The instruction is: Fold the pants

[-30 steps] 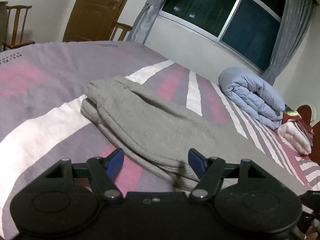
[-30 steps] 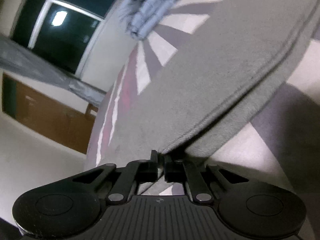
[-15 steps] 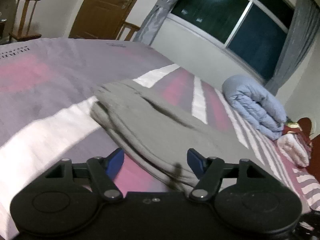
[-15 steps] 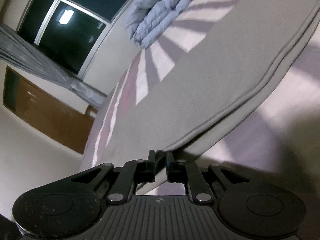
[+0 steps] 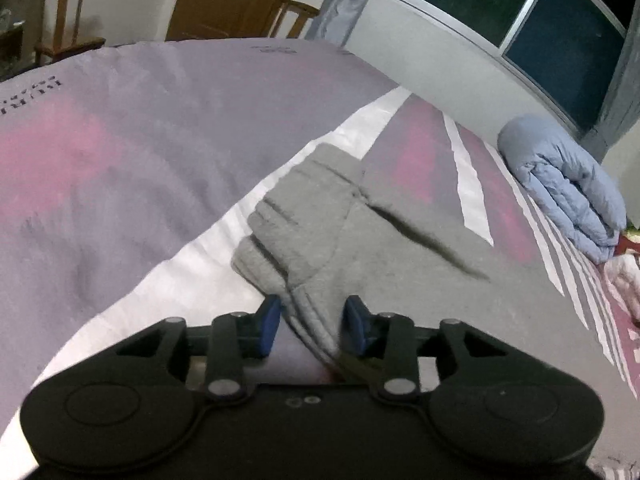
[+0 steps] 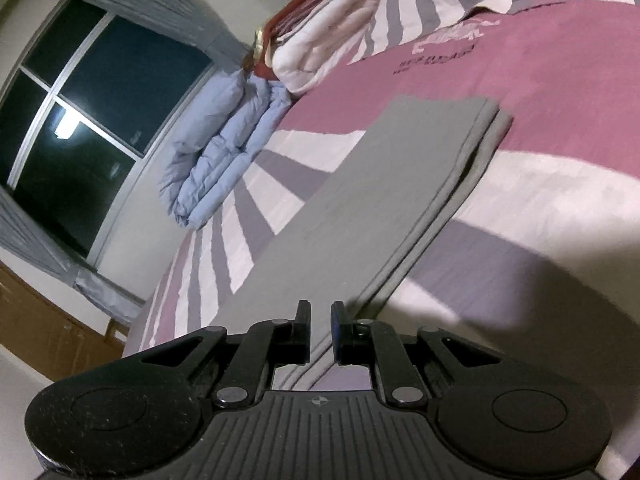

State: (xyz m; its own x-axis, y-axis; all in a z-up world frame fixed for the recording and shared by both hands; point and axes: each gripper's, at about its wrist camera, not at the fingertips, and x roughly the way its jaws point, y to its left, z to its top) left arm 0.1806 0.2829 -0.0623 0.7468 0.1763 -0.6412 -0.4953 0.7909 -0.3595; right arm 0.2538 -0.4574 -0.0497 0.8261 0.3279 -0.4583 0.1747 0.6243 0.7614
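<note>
**Both tongs at the pants edge**

Grey pants are lying folded lengthwise on the striped bed. Left tongs are gaping, straddling the near pants edge. Right tongs are sitting slightly parted around the hem, not clamping. Blue duvet is resting near the bed's far edge.

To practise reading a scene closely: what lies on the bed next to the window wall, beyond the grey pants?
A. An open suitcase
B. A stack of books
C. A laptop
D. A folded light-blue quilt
D: a folded light-blue quilt rests on the striped bed under the window, past the grey pants.
</note>
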